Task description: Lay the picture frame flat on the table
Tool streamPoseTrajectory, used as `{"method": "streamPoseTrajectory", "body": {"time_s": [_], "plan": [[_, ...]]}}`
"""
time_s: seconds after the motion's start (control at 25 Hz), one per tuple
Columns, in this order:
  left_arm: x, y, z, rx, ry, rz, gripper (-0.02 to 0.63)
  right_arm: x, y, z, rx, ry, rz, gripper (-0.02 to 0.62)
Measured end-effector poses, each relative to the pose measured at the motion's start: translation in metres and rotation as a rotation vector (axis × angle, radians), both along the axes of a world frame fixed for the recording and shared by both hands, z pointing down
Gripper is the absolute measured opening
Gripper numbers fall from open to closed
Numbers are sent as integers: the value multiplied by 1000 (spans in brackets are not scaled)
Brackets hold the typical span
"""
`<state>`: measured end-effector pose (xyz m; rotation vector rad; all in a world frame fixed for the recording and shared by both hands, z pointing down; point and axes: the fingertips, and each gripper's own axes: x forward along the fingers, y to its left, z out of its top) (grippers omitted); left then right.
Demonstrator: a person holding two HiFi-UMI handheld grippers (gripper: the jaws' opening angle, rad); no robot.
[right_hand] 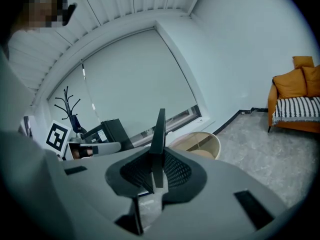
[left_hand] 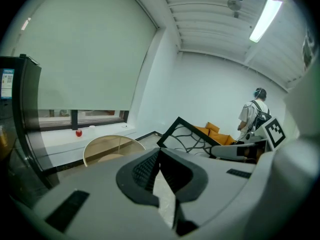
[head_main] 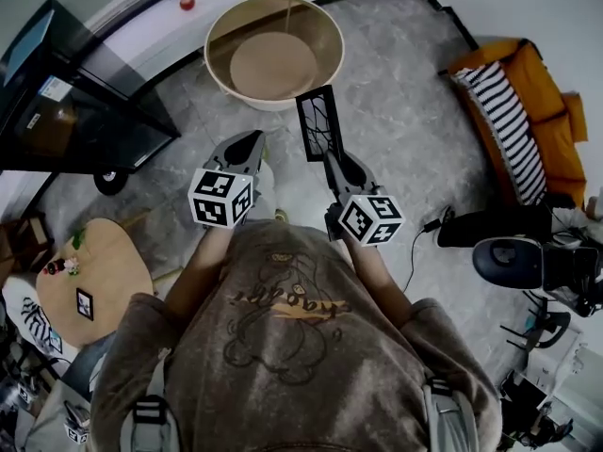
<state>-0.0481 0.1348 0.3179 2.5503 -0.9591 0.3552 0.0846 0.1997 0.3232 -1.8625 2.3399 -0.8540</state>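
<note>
A black picture frame (head_main: 318,123) with a branching line pattern is held upright in the air, and my right gripper (head_main: 332,160) is shut on its lower edge. In the right gripper view the picture frame (right_hand: 159,129) stands edge-on between the jaws of the right gripper (right_hand: 156,158). My left gripper (head_main: 252,140) is beside it on the left, jaws together and empty. The left gripper view shows the left gripper (left_hand: 160,152) and the tilted picture frame (left_hand: 188,136) to its right. Ahead on the floor stands a round light-wood table (head_main: 229,26) with a raised rim.
An orange sofa (head_main: 543,111) with a striped blanket is at the right. A black cabinet (head_main: 66,102) stands at the left. A small round side table (head_main: 113,262) with small items is near my left side. Dark equipment (head_main: 528,262) and a cable lie right. Another person (left_hand: 252,115) stands by the sofa.
</note>
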Motion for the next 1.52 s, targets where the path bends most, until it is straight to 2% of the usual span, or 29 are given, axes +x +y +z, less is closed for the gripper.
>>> {"method": "streamPoseTrajectory", "body": {"time_s": [0.44,1.0,1.52], "plan": [[16,-72,20,-40,-18,22,17,12,-67,18,-39,-12,8,83],[34,-201,24,-84,-36,70,17,16,-194,21,-81,-22,19,83],[47,-307,17,-67,-26,119,17,21,-300,16,-82,-21,26,83]]}}
